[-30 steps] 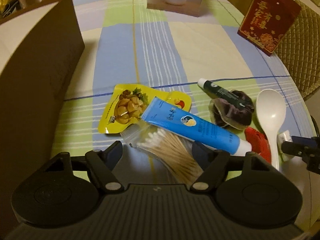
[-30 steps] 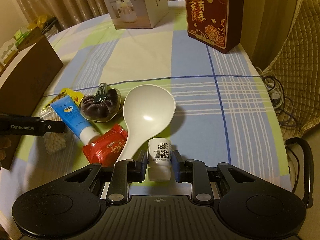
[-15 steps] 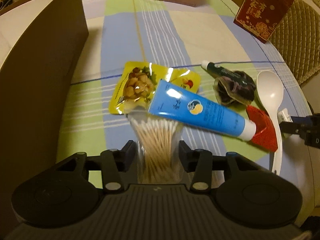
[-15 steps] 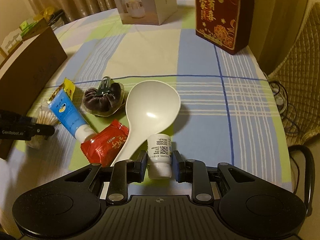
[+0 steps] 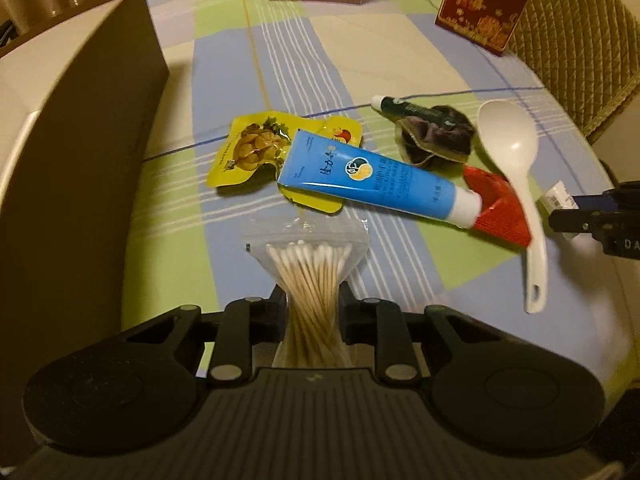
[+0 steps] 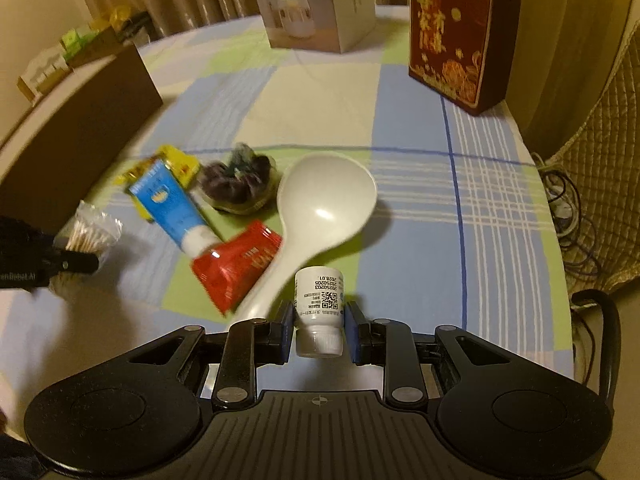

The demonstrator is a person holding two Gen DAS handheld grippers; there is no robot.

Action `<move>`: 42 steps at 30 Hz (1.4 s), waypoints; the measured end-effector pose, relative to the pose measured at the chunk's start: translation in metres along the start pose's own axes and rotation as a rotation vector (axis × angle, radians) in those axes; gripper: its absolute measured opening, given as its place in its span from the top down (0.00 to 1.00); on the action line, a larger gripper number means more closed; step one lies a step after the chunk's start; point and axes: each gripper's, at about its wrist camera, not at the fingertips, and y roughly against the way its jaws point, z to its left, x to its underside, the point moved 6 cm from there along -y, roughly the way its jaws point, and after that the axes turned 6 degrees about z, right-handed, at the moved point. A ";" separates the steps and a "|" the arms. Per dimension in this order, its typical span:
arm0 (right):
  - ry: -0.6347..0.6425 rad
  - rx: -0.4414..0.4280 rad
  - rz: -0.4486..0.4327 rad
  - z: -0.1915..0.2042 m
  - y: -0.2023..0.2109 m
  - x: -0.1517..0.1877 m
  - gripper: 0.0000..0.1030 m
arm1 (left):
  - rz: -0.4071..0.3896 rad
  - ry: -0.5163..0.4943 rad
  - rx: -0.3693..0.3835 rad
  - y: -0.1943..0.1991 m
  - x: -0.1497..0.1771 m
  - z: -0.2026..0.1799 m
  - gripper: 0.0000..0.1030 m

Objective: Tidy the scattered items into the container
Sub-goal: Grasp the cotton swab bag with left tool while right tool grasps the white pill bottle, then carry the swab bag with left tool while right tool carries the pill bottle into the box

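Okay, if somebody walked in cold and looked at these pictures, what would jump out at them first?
Probably the bag of cotton swabs pinched in the left gripper, and the small white bottle clamped in the right gripper. Beyond them, a blue tube lies across a yellow snack pouch, beside a white spoon.

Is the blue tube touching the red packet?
Touching. In the left wrist view the blue tube lies with its white cap end on the red packet, no gap between them; the right wrist view shows the same overlap.
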 end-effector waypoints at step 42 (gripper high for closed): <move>0.320 -0.336 -0.077 0.276 0.046 -0.017 0.72 | -0.239 0.032 0.023 0.161 0.075 0.118 0.81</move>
